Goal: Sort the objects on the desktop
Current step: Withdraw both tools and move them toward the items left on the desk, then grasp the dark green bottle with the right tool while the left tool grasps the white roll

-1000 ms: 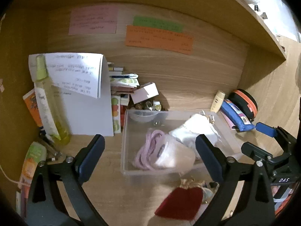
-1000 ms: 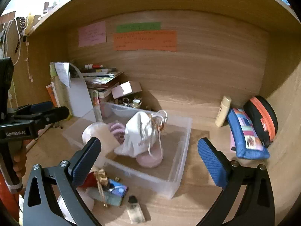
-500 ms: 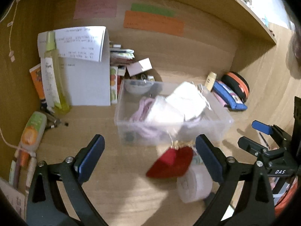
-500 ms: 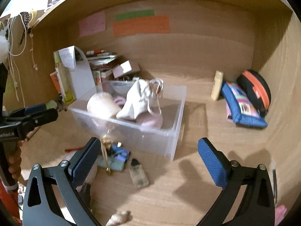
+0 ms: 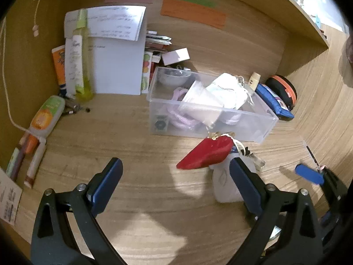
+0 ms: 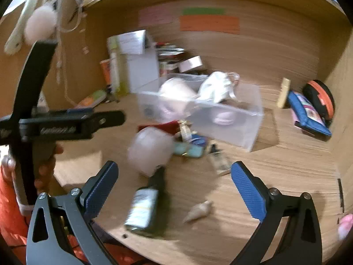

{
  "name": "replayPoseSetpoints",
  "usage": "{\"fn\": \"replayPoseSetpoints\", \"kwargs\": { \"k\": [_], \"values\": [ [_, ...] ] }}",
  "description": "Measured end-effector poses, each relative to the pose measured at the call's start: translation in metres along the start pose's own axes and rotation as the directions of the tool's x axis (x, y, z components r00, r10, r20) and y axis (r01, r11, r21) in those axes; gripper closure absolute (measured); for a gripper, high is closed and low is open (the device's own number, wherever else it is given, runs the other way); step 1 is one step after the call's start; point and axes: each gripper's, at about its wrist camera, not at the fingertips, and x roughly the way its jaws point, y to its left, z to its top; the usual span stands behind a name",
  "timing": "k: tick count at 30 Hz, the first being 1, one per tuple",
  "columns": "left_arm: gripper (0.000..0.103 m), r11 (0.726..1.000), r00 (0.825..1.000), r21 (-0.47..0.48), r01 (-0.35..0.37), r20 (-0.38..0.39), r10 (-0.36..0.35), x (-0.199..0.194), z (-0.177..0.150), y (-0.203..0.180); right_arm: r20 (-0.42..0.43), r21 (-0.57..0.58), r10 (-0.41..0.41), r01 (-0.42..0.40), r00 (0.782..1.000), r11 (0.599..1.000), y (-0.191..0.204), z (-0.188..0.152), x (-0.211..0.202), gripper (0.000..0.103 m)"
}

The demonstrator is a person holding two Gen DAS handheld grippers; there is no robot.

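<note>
Both claws spread and empty, the left (image 5: 174, 185) has a red pouch (image 5: 206, 153) just ahead by its right finger, a clear bin (image 5: 209, 121) beyond, while a dark bottle (image 6: 145, 207) and shell (image 6: 198, 211) lie between the right (image 6: 174, 185) one's fingers on the wooden desk (image 5: 132, 137)

In the left wrist view we see bare desk (image 5: 136, 150) across the lower left and centre of the frame. At centre right the clear box (image 5: 207, 119) blocks the way, with a red pouch (image 5: 207, 153) and a white bag (image 5: 222, 185) just below it. Tubes (image 5: 46, 114) crowd the left edge. In the blurred right wrist view a dark bottle (image 6: 145, 207), a shell (image 6: 198, 209) and a pale round bag (image 6: 150, 150) sit in the lower centre; the lower right desk is open.
</note>
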Motion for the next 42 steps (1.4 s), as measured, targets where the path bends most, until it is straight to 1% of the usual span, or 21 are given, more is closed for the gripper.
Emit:
{"fn": "replayPoseSetpoints", "kwargs": {
  "k": [1,3,5,9,10,11,12,13,14,16,21,24,27,31,33,35,36,38,39,40,42],
  "values": [
    [0.005,1.000,1.000,-0.003,-0.001,0.002,0.001,-0.001,-0.002,0.001,-0.005,-0.012,0.013,-0.013,1.000,1.000,0.005,-0.004,0.001,0.003],
    [0.005,1.000,1.000,-0.011,0.003,0.009,-0.003,-0.005,-0.005,0.003,-0.015,-0.028,0.028,-0.029,0.999,0.999,0.014,-0.010,0.005,0.008],
    [0.005,1.000,1.000,-0.023,0.012,0.009,-0.012,-0.008,-0.008,0.004,-0.040,-0.048,0.044,-0.046,0.998,0.998,0.021,-0.015,0.011,0.019],
    [0.005,0.999,0.999,-0.020,0.036,0.004,-0.036,-0.009,-0.014,-0.001,-0.096,-0.050,0.050,-0.055,0.994,0.997,0.024,-0.025,0.025,0.028],
    [0.005,0.999,0.999,-0.012,0.042,0.002,-0.042,-0.009,-0.015,-0.004,-0.106,-0.048,0.050,-0.055,0.993,0.997,0.023,-0.027,0.027,0.033],
    [0.005,0.999,0.999,-0.006,0.047,0.001,-0.047,-0.009,-0.016,-0.006,-0.117,-0.047,0.049,-0.055,0.992,0.997,0.022,-0.029,0.030,0.040],
    [0.005,0.999,0.999,0.001,0.053,-0.001,-0.053,-0.008,-0.017,-0.009,-0.127,-0.047,0.048,-0.055,0.991,0.997,0.021,-0.031,0.032,0.045],
    [0.005,0.998,0.998,0.009,0.059,-0.004,-0.059,-0.007,-0.018,-0.012,-0.138,-0.042,0.050,-0.057,0.989,0.997,0.019,-0.032,0.035,0.053],
    [0.005,0.998,0.998,0.014,0.065,-0.006,-0.065,-0.006,-0.019,-0.015,-0.153,-0.040,0.050,-0.057,0.987,0.998,0.018,-0.034,0.037,0.058],
    [0.005,0.997,0.997,0.019,0.077,-0.012,-0.077,-0.004,-0.020,-0.018,-0.154,-0.025,0.041,-0.045,0.987,0.999,0.015,-0.035,0.038,0.059],
    [0.005,0.995,0.994,0.013,0.103,-0.035,-0.103,0.006,-0.022,-0.028,-0.116,-0.004,0.068,-0.069,0.991,0.998,0.007,-0.032,0.023,0.064],
    [0.005,0.994,0.994,0.014,0.105,-0.039,-0.104,0.009,-0.022,-0.032,-0.092,0.008,0.056,-0.055,0.994,0.998,-0.002,-0.030,0.014,0.065],
    [0.005,0.993,0.993,0.013,0.114,-0.042,-0.114,0.013,-0.020,-0.037,-0.068,0.052,0.056,-0.053,0.996,0.997,-0.018,-0.026,0.004,0.065],
    [0.005,0.994,0.995,0.052,0.096,-0.043,-0.094,0.020,-0.020,-0.051,-0.024,0.095,0.013,-0.011,1.000,0.995,-0.043,-0.019,-0.009,0.065],
    [0.010,0.993,0.996,0.078,0.084,-0.040,-0.081,0.025,-0.021,-0.060,-0.009,0.116,0.002,0.000,1.000,0.993,-0.054,-0.015,-0.013,0.065],
    [0.026,0.992,0.996,0.099,0.082,-0.054,-0.077,0.032,-0.021,-0.068,0.007,0.133,-0.015,0.014,1.000,0.991,-0.064,-0.013,-0.019,0.065],
    [0.029,0.991,0.995,0.105,0.081,-0.065,-0.074,0.036,-0.020,-0.071,0.016,0.142,-0.022,0.020,1.000,0.990,-0.069,-0.012,-0.021,0.065],
    [0.040,0.991,0.993,0.110,0.081,-0.090,-0.072,0.045,-0.021,-0.076,0.030,0.158,-0.023,0.018,0.999,0.987,-0.076,-0.010,-0.023,0.065],
    [0.043,0.991,0.992,0.107,0.083,-0.101,-0.072,0.049,-0.021,-0.077,0.036,0.164,-0.023,0.016,0.999,0.986,-0.079,-0.009,-0.024,0.065],
    [0.049,0.991,0.991,0.104,0.089,-0.113,-0.078,0.052,-0.021,-0.078,0.041,0.169,-0.023,0.015,0.999,0.986,-0.082,-0.009,-0.024,0.065],
    [0.054,0.991,0.988,0.095,0.094,-0.135,-0.081,0.059,-0.020,-0.079,0.050,0.177,-0.016,0.007,0.999,0.984,-0.086,-0.008,-0.024,0.065]
  ]
}}
